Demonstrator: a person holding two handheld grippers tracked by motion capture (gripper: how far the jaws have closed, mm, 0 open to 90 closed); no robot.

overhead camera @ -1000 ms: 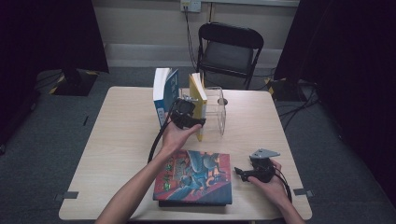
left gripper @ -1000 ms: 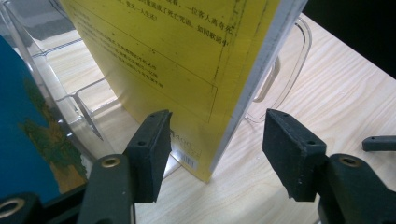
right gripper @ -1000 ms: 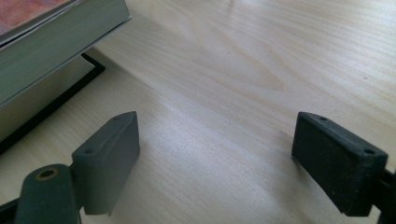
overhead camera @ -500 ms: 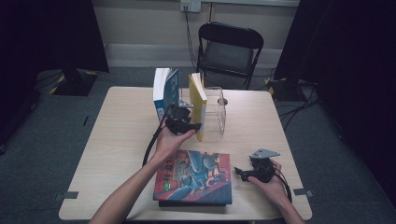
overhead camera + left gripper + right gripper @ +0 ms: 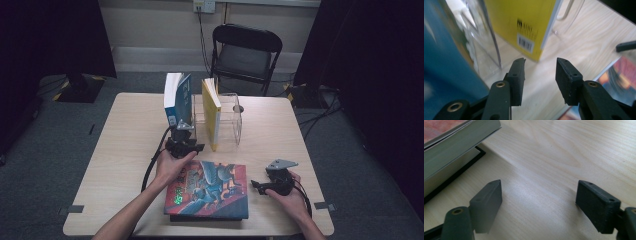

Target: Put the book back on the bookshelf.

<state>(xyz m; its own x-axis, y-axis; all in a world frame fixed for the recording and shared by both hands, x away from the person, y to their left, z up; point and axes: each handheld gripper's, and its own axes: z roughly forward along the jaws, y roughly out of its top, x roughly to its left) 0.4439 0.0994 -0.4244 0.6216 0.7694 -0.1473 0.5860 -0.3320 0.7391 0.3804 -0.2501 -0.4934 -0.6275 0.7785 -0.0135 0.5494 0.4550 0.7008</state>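
Note:
A blue book [image 5: 177, 97] [image 5: 441, 62] and a yellow book [image 5: 211, 112] [image 5: 524, 22] stand upright in a clear plastic rack [image 5: 230, 117] [image 5: 486, 37]. My left gripper [image 5: 184, 131] [image 5: 540, 67] hovers low in front of the rack's base, between the two books. It is open, its jaws have just been closing, and nothing is between them. A red-and-blue illustrated book [image 5: 210, 190] [image 5: 446, 150] lies flat on a black book [image 5: 461, 170] at the front. My right gripper [image 5: 256, 184] [image 5: 539, 195] rests right of that stack. It is open over bare wood, its jaws having just closed a little.
The light wooden table [image 5: 125, 150] has free room at its left and far right. A black folding chair [image 5: 245, 50] stands behind the table's far edge. Each gripper's cable trails back along its forearm.
My left gripper has come down and back from the yellow book toward me, slightly left, and its jaws have narrowed. The right hand has stayed in place.

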